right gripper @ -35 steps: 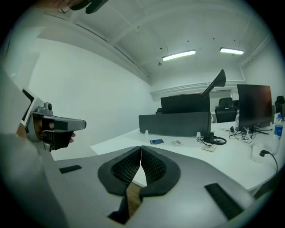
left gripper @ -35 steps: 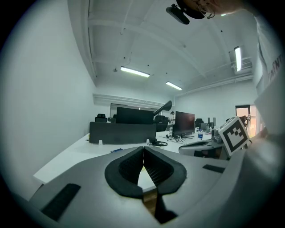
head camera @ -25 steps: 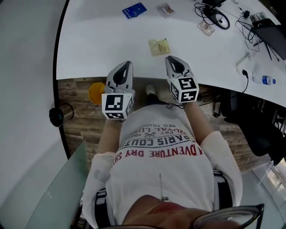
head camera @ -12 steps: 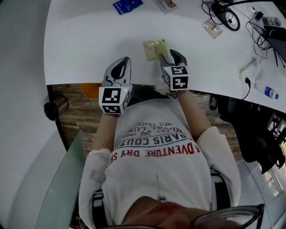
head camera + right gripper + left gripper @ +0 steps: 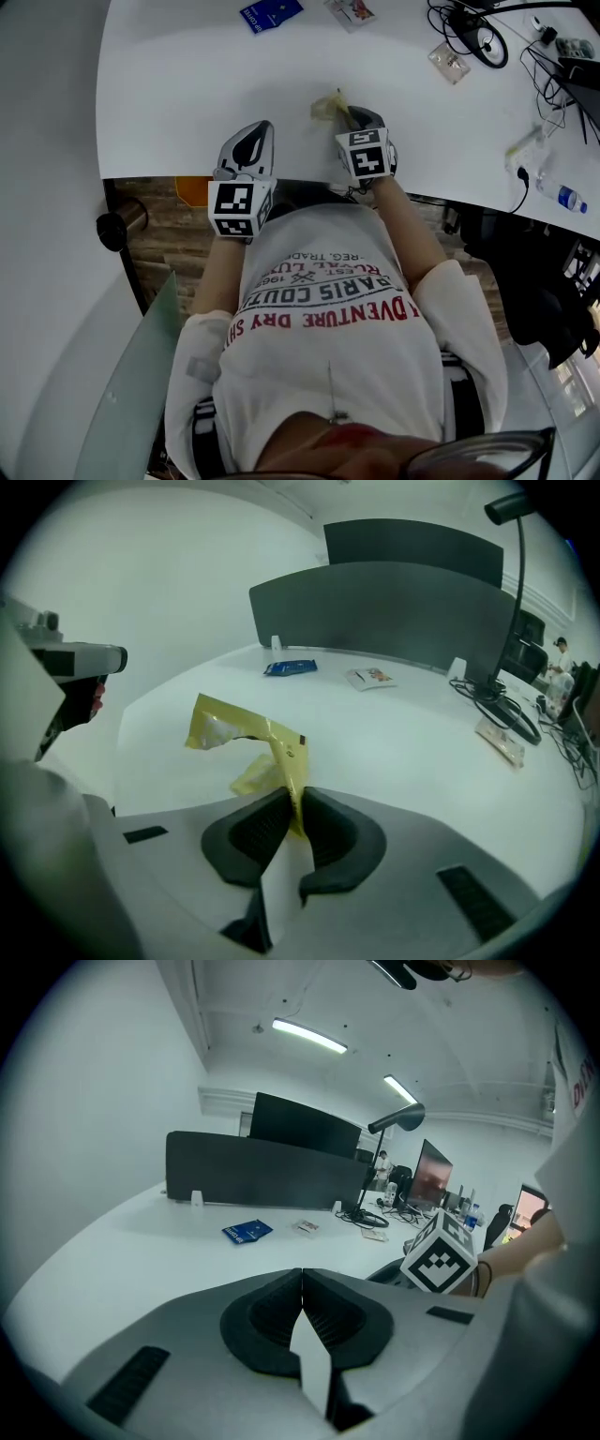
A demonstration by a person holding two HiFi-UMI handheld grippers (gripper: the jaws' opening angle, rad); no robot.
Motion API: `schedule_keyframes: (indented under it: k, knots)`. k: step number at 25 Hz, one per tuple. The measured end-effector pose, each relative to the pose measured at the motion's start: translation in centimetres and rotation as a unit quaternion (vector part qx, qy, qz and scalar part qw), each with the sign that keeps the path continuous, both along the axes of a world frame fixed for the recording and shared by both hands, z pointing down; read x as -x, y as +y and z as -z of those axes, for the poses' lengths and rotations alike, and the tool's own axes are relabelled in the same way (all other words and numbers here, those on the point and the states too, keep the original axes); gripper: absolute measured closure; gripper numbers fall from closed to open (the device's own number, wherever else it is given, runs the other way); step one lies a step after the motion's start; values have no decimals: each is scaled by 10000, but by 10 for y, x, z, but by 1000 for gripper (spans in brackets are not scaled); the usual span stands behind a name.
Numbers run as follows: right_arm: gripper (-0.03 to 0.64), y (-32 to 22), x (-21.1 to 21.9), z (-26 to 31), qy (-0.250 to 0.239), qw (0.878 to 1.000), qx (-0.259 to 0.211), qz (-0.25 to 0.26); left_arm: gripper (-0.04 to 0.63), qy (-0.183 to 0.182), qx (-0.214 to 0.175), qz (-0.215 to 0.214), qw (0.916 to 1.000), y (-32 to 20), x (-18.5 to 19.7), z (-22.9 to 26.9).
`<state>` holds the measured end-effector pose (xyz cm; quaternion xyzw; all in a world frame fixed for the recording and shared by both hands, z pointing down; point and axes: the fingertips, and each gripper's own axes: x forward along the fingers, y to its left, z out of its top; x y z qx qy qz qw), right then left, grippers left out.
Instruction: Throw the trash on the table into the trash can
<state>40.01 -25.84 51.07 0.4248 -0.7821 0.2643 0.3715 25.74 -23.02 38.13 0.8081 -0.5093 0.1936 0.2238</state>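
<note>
- Yellow film wrapper: glossy, partly see-through and heavily creased, with a small dark mark near one edge. Its lower edge stands between the jaws of the right gripper. The rest rises above the pads and folds over to the left, clear of the table.
- Right gripper: I read its jaws as having just been closing. The pads now press on the wrapper's lower edge, and only the film separates them. In the head view it points steeply down, just inside the table's near edge.
- Left gripper: the jaw tips meet and nothing is between them. In the head view it sits over the table's near edge, beside the right gripper and apart from the wrapper.
- Table: white, smooth and matt, with a curved near edge.
- Far part of the table: a blue packet, a small printed packet and a clear packet lie well apart from the wrapper. The clear packet lies next to a tangle of black cables. A water bottle lies at the right.
- Room: a dark partition screen runs along the table's far side. A monitor and a desk lamp stand behind it, under ceiling strip lights.
- Floor: wood-pattern. An orange object shows partly under the table edge; I cannot identify it.
</note>
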Motion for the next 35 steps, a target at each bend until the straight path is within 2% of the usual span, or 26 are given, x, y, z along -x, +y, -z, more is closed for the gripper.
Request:
schedule_keyframes:
  k: [2,5,11,15,18,22,26,28,32,35]
  knots:
    - [567,1,4,0,44,9998,83,183,572,28,0,61,10000,2,2,0]
    - [583,1,7,6,-96,9998,151,131,572,55,-9,153,9999,5,6,1]
    - [583,-1,34,40,-450,9985,-66,289,572,111,-113,474,9987,13,26,12]
    - [583,4,79,63,-649,9949,-208,748,572,81,-299,940,9951,26,59,27]
    - [583,12,128,76,-816,9886,-222,1250,572,108,-330,1542,9874,47,103,30]
    - [583,38,217,87,-934,9715,-199,2168,572,150,-275,2500,9677,95,178,26]
    - [583,84,320,86,-1010,9463,-94,3069,572,182,-163,3367,9413,156,261,14]
    - [583,112,368,81,-977,9314,17,3505,572,214,-101,3810,9243,189,303,7]
    - [583,171,448,65,-978,8955,360,4327,572,249,43,4734,8805,257,367,-9]
    - [583,218,495,41,-905,8742,687,4721,572,315,200,5168,8553,307,404,-26]
